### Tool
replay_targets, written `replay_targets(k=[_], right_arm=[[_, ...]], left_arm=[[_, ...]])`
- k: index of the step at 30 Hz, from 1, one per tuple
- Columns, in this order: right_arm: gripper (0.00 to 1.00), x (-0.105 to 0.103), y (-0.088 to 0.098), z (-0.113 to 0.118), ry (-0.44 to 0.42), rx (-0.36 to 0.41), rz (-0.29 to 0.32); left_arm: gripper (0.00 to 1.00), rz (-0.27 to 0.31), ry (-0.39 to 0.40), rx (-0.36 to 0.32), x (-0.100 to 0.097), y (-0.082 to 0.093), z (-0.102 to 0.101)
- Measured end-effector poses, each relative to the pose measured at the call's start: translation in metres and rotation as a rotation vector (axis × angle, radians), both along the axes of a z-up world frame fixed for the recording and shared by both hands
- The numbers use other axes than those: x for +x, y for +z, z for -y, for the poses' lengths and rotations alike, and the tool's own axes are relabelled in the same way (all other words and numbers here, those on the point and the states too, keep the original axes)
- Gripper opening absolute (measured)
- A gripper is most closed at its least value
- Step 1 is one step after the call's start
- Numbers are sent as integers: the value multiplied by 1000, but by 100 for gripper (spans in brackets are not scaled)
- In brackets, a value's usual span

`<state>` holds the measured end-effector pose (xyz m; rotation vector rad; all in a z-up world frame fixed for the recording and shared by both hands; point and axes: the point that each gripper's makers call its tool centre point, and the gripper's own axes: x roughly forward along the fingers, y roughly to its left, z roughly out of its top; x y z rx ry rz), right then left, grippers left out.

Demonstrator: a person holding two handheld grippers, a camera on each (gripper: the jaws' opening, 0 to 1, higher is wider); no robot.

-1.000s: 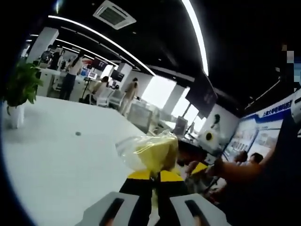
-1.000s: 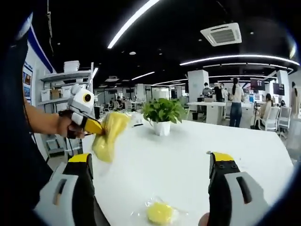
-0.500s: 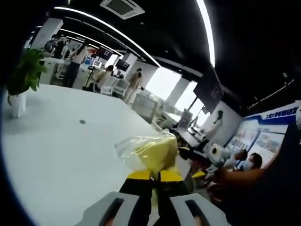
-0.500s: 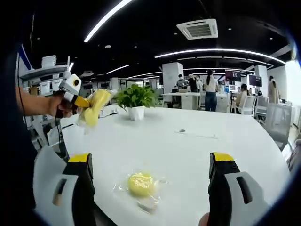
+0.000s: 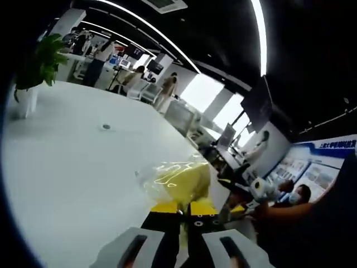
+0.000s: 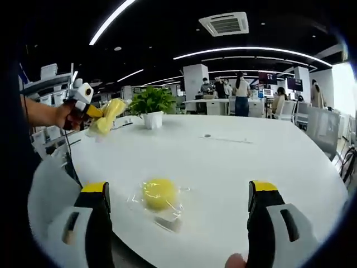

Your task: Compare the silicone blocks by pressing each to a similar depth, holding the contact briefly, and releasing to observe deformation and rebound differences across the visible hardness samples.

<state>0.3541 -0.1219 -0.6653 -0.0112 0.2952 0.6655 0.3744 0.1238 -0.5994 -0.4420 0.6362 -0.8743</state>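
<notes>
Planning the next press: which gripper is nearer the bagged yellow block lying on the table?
Right. The right gripper hovers open just before the block; the left gripper is farther, holding another bagged block.

Open-plan office, large and modern. Black ceiling carried long strip lights (image 6: 245, 51) and a cassette air-conditioning unit (image 6: 226, 24). A big white round table (image 6: 268, 162) sat in the foreground with a potted plant (image 6: 152, 106) on it. Behind it, several people (image 6: 241, 94) stood or sat at white desks with monitors (image 6: 294, 84), office chairs (image 6: 288, 109) alongside. White square columns (image 6: 191, 81) broke up the floor. Metal shelving (image 6: 53, 84) with boxes stood at one side. Bright windows (image 5: 202, 92) lit the far wall, and a blue-and-white display board (image 5: 326, 159) (text unreadable) hung along another wall.
</notes>
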Motion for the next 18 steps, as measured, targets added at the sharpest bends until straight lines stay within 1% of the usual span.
replay_targets(k=[6, 8, 11, 13, 14, 18], right_arm=[[97, 1, -2, 3, -9, 7, -1], [97, 2, -2, 2, -11, 13, 3], [97, 3, -2, -1, -7, 12, 9], [97, 3, -2, -2, 0, 15, 21], [97, 3, -1, -2, 4, 4, 34], [97, 1, -3, -4, 12, 1, 34]], left_arm=[[1, -47, -5, 2, 2, -11, -3], [1, -75, -7, -3, 3, -15, -3], [1, -90, -12, -7, 5, -21, -4], [1, -114, -17, -12, 7, -27, -3], [1, -130, -15, -16, 9, -32, -4], [1, -159, -28, -7, 13, -45, -3]])
